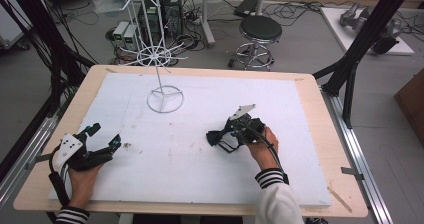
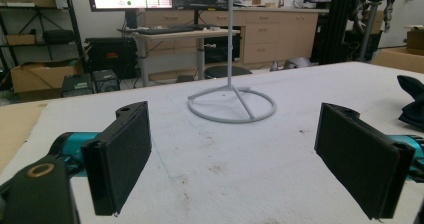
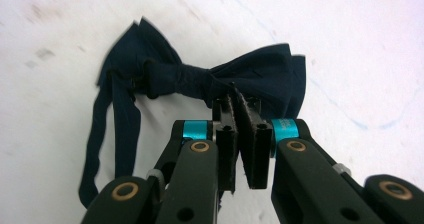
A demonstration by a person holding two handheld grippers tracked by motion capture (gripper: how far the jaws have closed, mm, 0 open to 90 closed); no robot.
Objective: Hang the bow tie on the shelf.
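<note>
A dark navy bow tie (image 3: 235, 76) lies on the white foam board (image 1: 190, 149) right of centre, its strap trailing off one side. My right gripper (image 3: 242, 106) is shut on the lower edge of one wing. In the high view the right gripper (image 1: 223, 134) sits just right of the bow tie (image 1: 214, 137). My left gripper (image 1: 103, 136) rests at the board's left edge, open, with nothing between its jaws. In its own view the left gripper (image 2: 232, 159) faces the white wire stand (image 2: 231, 104), and an edge of the bow tie (image 2: 412, 101) shows at far right.
The white wire stand (image 1: 165, 100) rises from a ring base at the back centre of the board, with spoked wheels higher up. The wooden table (image 1: 320, 134) borders the board. A black stool (image 1: 260, 30), cables and black frame posts stand beyond.
</note>
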